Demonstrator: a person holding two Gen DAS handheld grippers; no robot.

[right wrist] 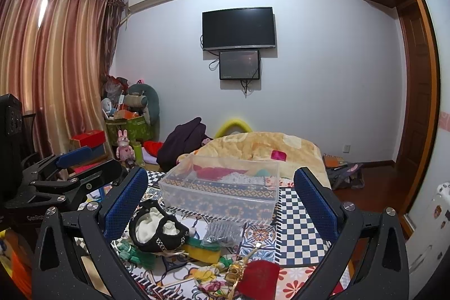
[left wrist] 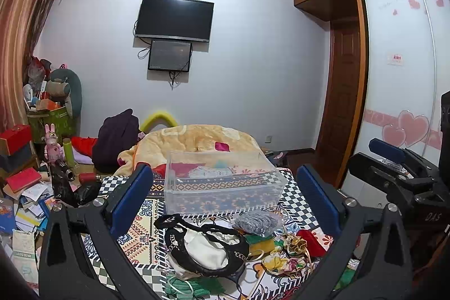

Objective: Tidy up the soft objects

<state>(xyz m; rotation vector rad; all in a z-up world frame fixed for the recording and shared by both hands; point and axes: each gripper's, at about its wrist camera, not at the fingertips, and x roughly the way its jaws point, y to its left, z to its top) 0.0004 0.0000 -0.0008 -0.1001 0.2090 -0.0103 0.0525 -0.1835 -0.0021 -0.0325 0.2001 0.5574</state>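
- We held the left gripper (left wrist: 225,196) with jaws spread wide, gripping nothing.
- Our right gripper (right wrist: 222,196) was equally wide apart and empty.
- The soft objects (left wrist: 209,246) lay heaped on the patterned cloth (right wrist: 298,218), just before the clear bin (left wrist: 222,182).

A clear bin (left wrist: 222,182) is set on the patterned cloth (left wrist: 295,187); before it a handbag (left wrist: 202,246), scouring pad (left wrist: 257,222) and pouch (right wrist: 260,279) are heaped; a quilt (left wrist: 197,141) lies behind.
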